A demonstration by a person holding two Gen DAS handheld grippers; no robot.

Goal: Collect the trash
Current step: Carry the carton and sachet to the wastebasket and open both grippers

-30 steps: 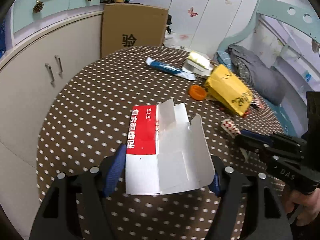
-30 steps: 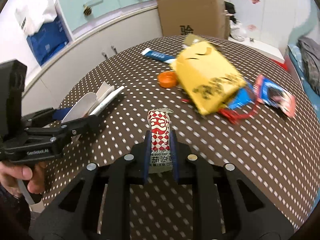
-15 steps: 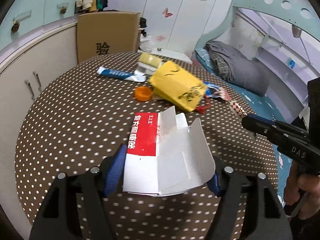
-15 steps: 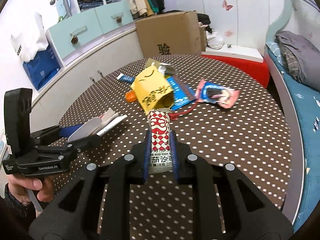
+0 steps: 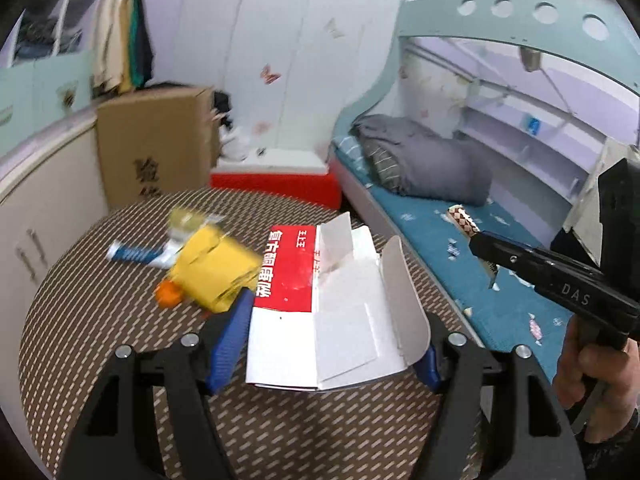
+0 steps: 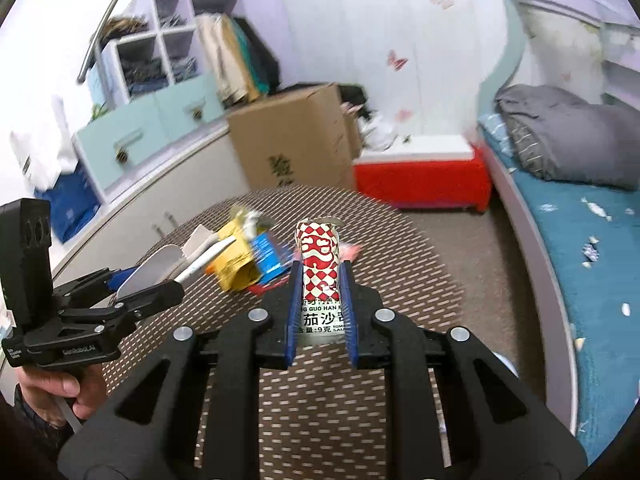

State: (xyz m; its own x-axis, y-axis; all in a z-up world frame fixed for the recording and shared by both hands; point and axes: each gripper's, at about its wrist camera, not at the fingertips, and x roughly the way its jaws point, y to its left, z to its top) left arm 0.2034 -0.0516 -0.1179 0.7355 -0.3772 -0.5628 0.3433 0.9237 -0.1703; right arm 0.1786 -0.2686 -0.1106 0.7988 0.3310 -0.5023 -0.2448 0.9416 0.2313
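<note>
1. The left gripper (image 5: 332,328) is clamped on a flattened red-and-white carton (image 5: 320,304) at lower centre of its view, flaps pointing away from the camera, lifted clear of the dotted tabletop (image 5: 100,320).
2. The right gripper (image 6: 320,312) is closed on a red-checked sauce sachet (image 6: 320,268), long axis upright between the pads at frame centre.
3. Remaining trash, a yellow packet (image 5: 216,276) and an orange cap (image 5: 168,294), lies at left centre, beyond the left gripper's blue pad and nearer that hand.
4. No bin shows in either view; both hands are full, so I judge unloading comes first.
</note>
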